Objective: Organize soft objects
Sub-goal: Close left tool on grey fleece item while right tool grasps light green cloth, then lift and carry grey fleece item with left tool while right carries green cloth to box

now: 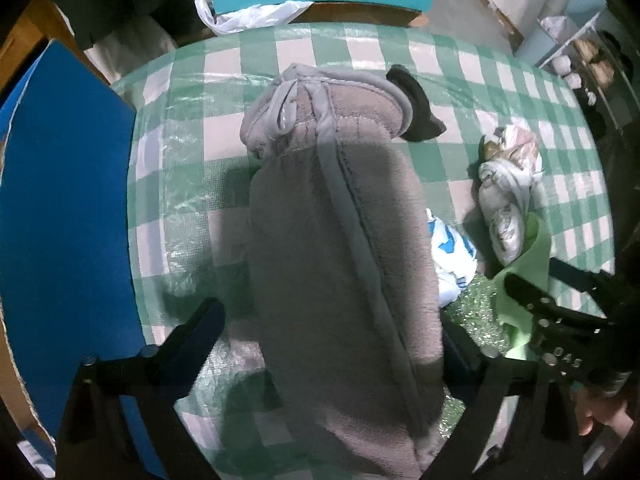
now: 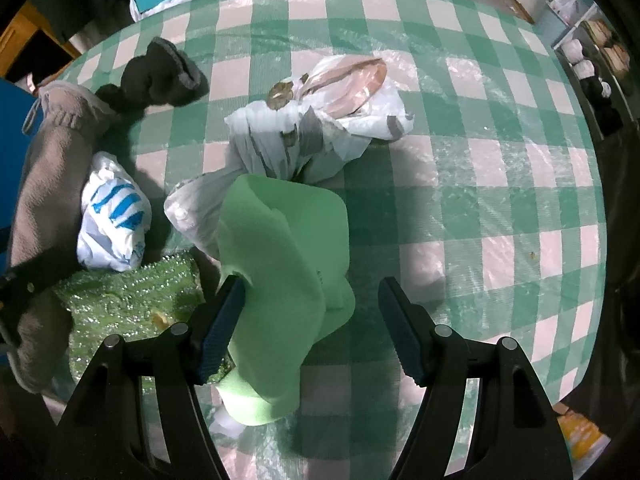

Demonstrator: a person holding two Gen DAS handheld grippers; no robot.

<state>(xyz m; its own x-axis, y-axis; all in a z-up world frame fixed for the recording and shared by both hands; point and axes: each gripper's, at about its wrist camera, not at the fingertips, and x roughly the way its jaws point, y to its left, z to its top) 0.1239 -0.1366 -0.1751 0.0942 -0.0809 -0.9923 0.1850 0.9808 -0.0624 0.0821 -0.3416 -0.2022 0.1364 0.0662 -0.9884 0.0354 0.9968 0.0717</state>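
While a jumble of soft things waits on the green-checked counter (image 2: 500,168), the left gripper (image 1: 332,344) hangs over a grey fleece garment (image 1: 340,240), its fingers (image 1: 200,332) spread wide on either side and pinching nothing, seemingly lined up to gather it. Beside the fleece lie a blue-and-white bag (image 2: 114,224) and a glittery green cloth (image 2: 132,300). Further right, the right gripper (image 2: 312,328) straddles a pale green cloth (image 2: 288,264): one finger touches it, the other stands clear, so the cloth rests on the counter, ungripped. A knotted white bag (image 2: 316,132) lies beyond.
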